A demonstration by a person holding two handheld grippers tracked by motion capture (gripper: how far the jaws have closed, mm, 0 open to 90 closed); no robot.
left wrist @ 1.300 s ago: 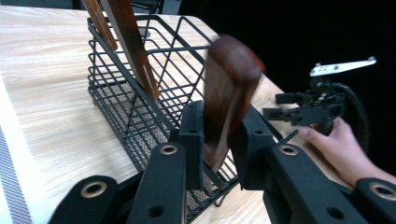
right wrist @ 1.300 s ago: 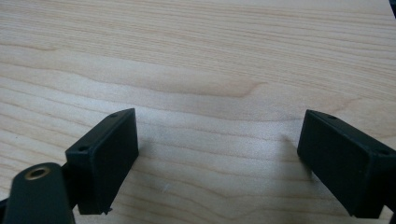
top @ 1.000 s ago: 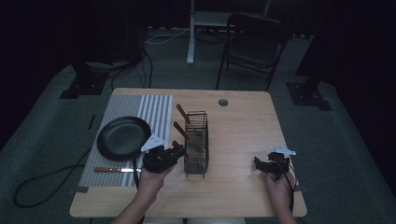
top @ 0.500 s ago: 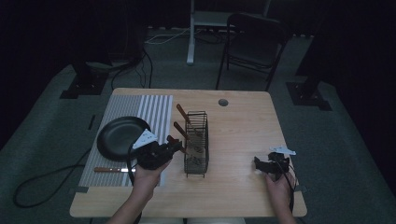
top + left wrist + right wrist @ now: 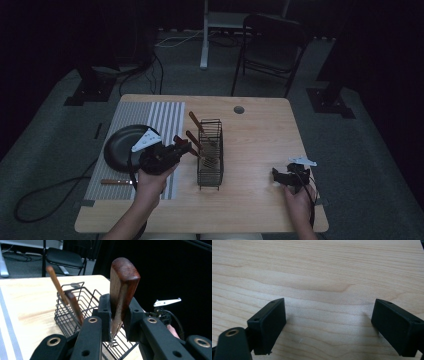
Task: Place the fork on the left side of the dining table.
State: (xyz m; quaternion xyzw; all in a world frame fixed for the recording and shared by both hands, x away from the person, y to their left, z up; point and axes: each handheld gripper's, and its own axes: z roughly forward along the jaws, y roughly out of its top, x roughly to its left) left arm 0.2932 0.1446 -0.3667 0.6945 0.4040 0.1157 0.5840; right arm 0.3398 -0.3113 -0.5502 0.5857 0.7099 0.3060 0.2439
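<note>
Fingers [image 5: 103, 315] of the left gripper [image 5: 181, 146] are clamped on a wooden-handled utensil [image 5: 122, 287], its reddish-brown handle rising between the jaws and a metal part showing below them. At far left of the wooden table [image 5: 260, 130] lies a striped mat [image 5: 165, 116] bearing a black frying pan [image 5: 119, 146] and, nearer the person, a second wooden-handled utensil [image 5: 116, 182]. The left gripper is held above the mat's right edge, just beside the black wire basket [image 5: 210, 165]. Two wooden handles [image 5: 196, 123] lean out of the basket toward the left. Well apart to the right, the right gripper [image 5: 281, 177] rests low over bare tabletop, jaws spread wide with nothing between them.
</note>
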